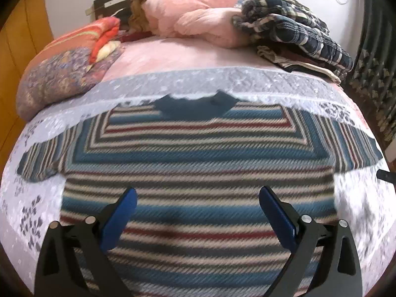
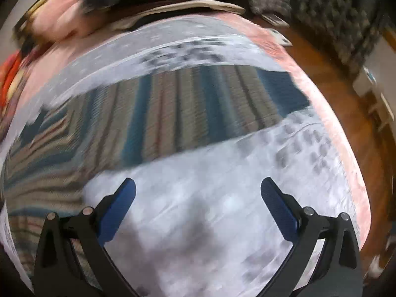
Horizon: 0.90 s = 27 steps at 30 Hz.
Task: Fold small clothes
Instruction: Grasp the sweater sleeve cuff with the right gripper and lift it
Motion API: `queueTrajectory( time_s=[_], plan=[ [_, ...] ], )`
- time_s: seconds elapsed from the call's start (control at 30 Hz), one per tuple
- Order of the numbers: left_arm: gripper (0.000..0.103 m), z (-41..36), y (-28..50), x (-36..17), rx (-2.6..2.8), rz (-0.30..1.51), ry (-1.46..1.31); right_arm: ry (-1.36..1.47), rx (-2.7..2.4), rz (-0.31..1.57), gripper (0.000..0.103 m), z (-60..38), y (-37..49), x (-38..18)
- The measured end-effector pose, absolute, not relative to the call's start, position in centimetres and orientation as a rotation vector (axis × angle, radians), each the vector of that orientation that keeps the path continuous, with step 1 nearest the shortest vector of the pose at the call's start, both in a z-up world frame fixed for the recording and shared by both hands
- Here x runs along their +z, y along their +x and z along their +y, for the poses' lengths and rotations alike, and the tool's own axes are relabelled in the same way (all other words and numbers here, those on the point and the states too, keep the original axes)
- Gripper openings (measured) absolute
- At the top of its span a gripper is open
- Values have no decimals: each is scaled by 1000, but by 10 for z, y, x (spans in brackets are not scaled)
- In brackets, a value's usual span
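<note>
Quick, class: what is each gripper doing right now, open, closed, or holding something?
Left gripper: open, holding nothing, above the striped sweater.
Right gripper: open, holding nothing, above the bedspread beside the sweater's sleeve.

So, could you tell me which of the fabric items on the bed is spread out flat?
The striped sweater, lying flat under the open left gripper; the pink quilt and plaid blanket are bunched up.

**Black frames, blue pads**

The left gripper (image 1: 198,195) has two matte black angular arms with triangular cut-outs, each tipped by a ribbed blue finger pad (image 1: 122,216). Round silver pivot pins (image 1: 307,218) sit at the linkage joints, two per side. The right gripper (image 2: 198,185) is built alike: black linkages, blue pads (image 2: 278,210), silver pins (image 2: 86,210).
</note>
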<state>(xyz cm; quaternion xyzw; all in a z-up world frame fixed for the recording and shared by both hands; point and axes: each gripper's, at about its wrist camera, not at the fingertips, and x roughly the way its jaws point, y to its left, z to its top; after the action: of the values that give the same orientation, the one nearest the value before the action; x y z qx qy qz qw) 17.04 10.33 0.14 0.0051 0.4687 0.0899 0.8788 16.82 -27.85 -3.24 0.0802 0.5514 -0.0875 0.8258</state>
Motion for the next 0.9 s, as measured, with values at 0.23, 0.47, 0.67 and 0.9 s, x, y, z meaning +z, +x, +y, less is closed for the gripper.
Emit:
queueTrajectory(
  time_s=[0.23, 0.47, 0.67, 0.9],
  plan=[
    [99, 79, 217, -20, 176, 1014, -13, 314, -286, 1248, 100, -382, 224, -74],
    [99, 72, 230, -41, 186, 1044, 1, 419, -304, 1267, 99, -422, 242, -102],
    [99, 67, 235, -50, 193, 1056, 14, 458, -307, 1234, 81, -430, 248, -109],
    [99, 70, 234, -49, 197, 1052, 2, 518, -250, 1180, 21, -432, 252, -101]
  ],
)
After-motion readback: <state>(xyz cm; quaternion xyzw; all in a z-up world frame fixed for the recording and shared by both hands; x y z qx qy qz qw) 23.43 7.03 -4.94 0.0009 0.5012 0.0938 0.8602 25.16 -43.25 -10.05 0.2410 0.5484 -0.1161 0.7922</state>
